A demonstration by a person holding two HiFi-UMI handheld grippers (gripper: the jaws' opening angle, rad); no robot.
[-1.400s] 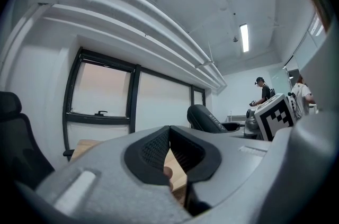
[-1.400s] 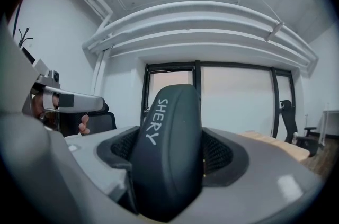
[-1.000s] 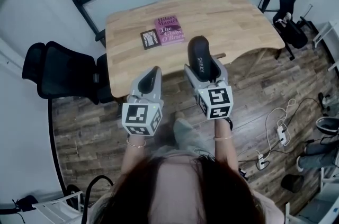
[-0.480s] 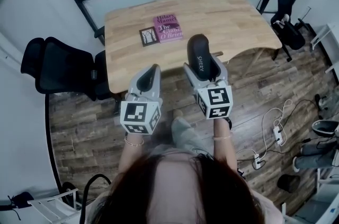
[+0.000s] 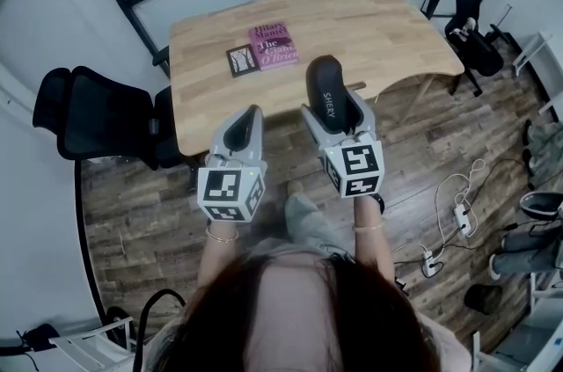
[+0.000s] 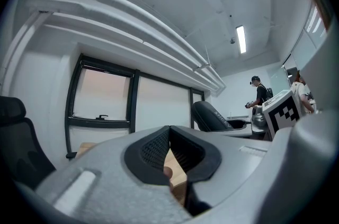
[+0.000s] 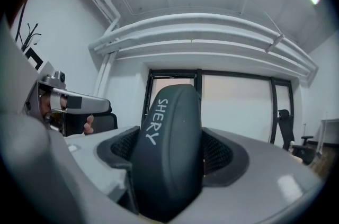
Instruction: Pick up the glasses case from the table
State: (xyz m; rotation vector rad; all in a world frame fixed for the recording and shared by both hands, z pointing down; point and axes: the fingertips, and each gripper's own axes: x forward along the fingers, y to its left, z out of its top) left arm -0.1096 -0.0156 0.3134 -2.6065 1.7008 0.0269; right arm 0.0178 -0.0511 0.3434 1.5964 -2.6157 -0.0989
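Observation:
The black glasses case, with white lettering on its lid, stands on end between the jaws of my right gripper, which is shut on it. It is lifted off the wooden table and held over the table's near edge. In the right gripper view the case fills the gap between the mesh pads. My left gripper hangs beside it on the left, over the floor, shut with nothing in it. In the left gripper view its pads meet at the tip.
A pink book and a small dark card lie on the table's far left part. A black office chair stands left of the table, another chair at its right end. Cables and a power strip lie on the wood floor.
The case stays gripped in my right gripper. The table has slid slightly up and away in the head view; both grippers keep nearly the same place before the person.

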